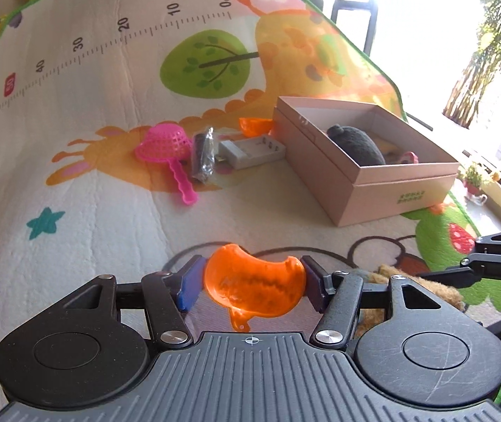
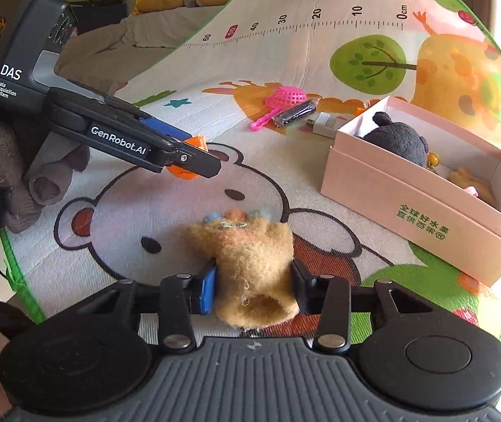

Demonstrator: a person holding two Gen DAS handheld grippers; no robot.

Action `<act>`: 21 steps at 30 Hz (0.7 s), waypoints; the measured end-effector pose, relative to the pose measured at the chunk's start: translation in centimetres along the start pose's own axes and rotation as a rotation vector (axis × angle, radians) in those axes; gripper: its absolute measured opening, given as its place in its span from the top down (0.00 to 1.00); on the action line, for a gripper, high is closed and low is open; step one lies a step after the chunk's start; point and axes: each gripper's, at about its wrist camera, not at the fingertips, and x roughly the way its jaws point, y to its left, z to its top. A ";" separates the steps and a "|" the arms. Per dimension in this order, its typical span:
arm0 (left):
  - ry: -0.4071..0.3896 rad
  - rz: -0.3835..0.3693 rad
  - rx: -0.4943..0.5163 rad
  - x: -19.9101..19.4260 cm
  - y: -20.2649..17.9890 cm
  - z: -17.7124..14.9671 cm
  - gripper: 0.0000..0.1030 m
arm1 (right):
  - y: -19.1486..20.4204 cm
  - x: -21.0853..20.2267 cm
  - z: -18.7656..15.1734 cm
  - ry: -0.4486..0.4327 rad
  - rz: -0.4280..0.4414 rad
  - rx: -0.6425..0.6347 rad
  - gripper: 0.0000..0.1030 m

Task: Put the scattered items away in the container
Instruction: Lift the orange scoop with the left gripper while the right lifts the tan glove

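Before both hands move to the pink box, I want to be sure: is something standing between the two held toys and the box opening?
Nothing visible blocks the way. The left gripper holds the orange toy, the right gripper the tan plush; only bare play mat lies before the pink box. The black plush fills its far end; the near part has room.

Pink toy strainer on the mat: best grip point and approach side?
Grip the pink strainer by its wavy handle. It lies flat, pointing toward the camera and clear of the black packet beside the bowl. Probably come from above, jaws across the handle's width. The upside-down mesh bowl looks too wide and sloped, and crowded on the packet side.
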 end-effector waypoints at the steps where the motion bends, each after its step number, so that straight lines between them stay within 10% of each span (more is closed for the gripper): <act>1: 0.003 -0.014 0.001 -0.2 -0.5 -0.4 0.38 | 0.0 -0.5 -0.5 0.004 -0.012 -0.010 0.54; 5: 0.009 -0.076 0.021 -0.9 -2.9 -2.0 0.37 | -0.8 -2.2 -2.5 0.012 -0.115 -0.038 0.20; 13: 0.001 -0.050 0.030 -0.9 -4.3 -2.7 0.14 | -3.6 -3.4 -4.4 0.029 -0.367 0.007 0.19; 21: -0.028 -0.001 0.019 -1.3 -4.2 -3.5 0.06 | -3.6 -4.6 -3.9 -0.093 -0.182 0.103 0.13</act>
